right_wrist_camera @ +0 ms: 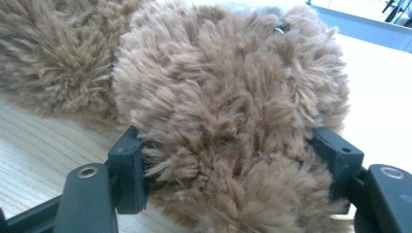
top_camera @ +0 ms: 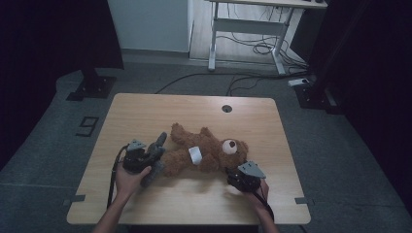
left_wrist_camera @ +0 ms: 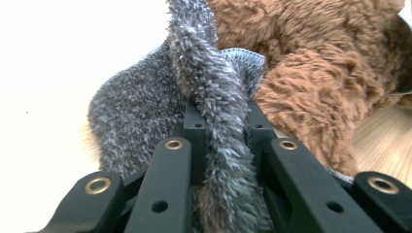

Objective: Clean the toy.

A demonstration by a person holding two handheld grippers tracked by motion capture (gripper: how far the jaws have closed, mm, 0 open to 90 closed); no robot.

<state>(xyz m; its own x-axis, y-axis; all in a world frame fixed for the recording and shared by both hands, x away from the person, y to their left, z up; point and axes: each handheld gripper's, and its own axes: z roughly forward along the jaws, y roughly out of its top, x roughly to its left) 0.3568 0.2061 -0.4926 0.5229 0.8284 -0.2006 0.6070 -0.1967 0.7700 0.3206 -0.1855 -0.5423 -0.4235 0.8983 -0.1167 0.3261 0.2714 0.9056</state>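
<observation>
A brown teddy bear (top_camera: 206, 145) lies on its back in the middle of the wooden table (top_camera: 145, 111), head to the right, with a white tag (top_camera: 195, 154) on its belly. A grey fuzzy sock (top_camera: 158, 145) lies against the bear's near leg. My left gripper (top_camera: 145, 159) is shut on a fold of the sock (left_wrist_camera: 214, 97), right beside the brown leg (left_wrist_camera: 311, 73). At the bear's head, my right gripper (top_camera: 238, 174) has its jaws pressed on either side of a thick furry part (right_wrist_camera: 228, 107). Which part of the bear that is, I cannot tell.
A round cable hole (top_camera: 227, 108) sits near the table's far edge. On the floor beyond the table are a white desk frame (top_camera: 248, 29) with cables and a black stand base (top_camera: 91, 87).
</observation>
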